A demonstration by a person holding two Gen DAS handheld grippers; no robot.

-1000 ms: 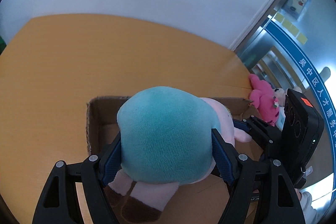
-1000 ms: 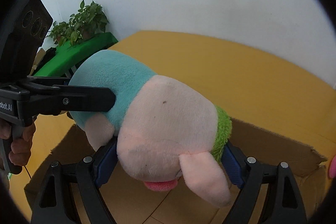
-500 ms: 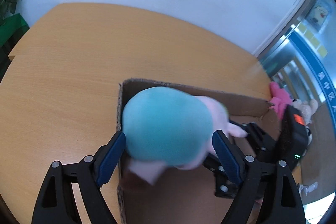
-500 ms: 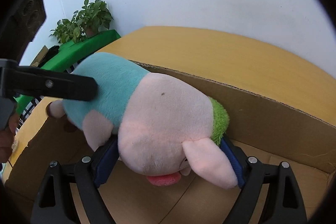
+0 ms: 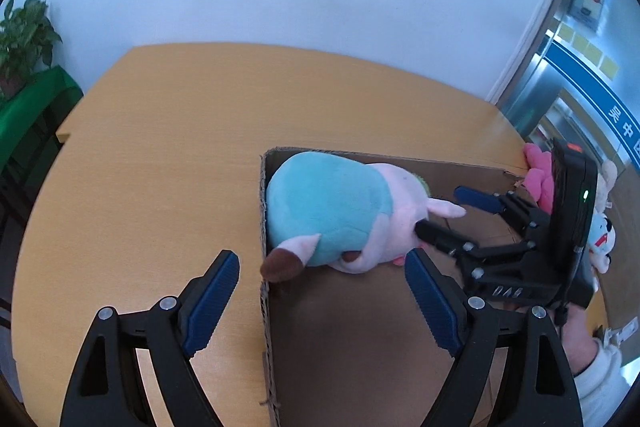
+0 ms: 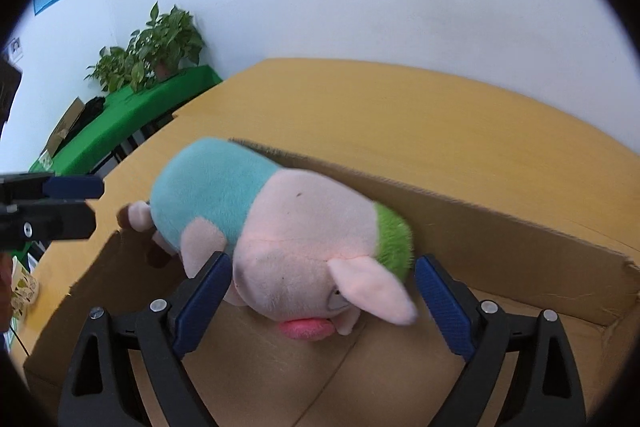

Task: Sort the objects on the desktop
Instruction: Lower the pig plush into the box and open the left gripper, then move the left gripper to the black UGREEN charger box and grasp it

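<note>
**Plush pig going into the carton**

The plush pig (image 5: 344, 217) lies in the far left corner of the cardboard box (image 5: 360, 347), teal body against the left wall, pink head with its green tuft pointing toward my right tool. One brown-tipped foot pokes up at the wall's edge. Whether it rests fully on the floor of the box or is propped partly against the wall, I cannot tell.

My left gripper (image 5: 322, 301) is spread wide and holds nothing; its left finger hangs over the wooden table (image 5: 160, 147) outside the box, its right finger over the box interior, both short of the toy. My right gripper (image 6: 322, 303) also stands parted around the pig's head. From the right wrist view the left pad (image 6: 202, 301) looks close to or brushing the cheek, while the other pad stands clear of the ear, so I judge there is no clamp on the toy.

I read this as the release step of putting the pig away: the drop is made or all but made. Next I should draw both tools up and back without snagging the ear or foot, then turn to the remaining soft toys, the pink plush (image 5: 538, 179) and the white one (image 5: 602, 235), lying beyond the box's right end.
</note>
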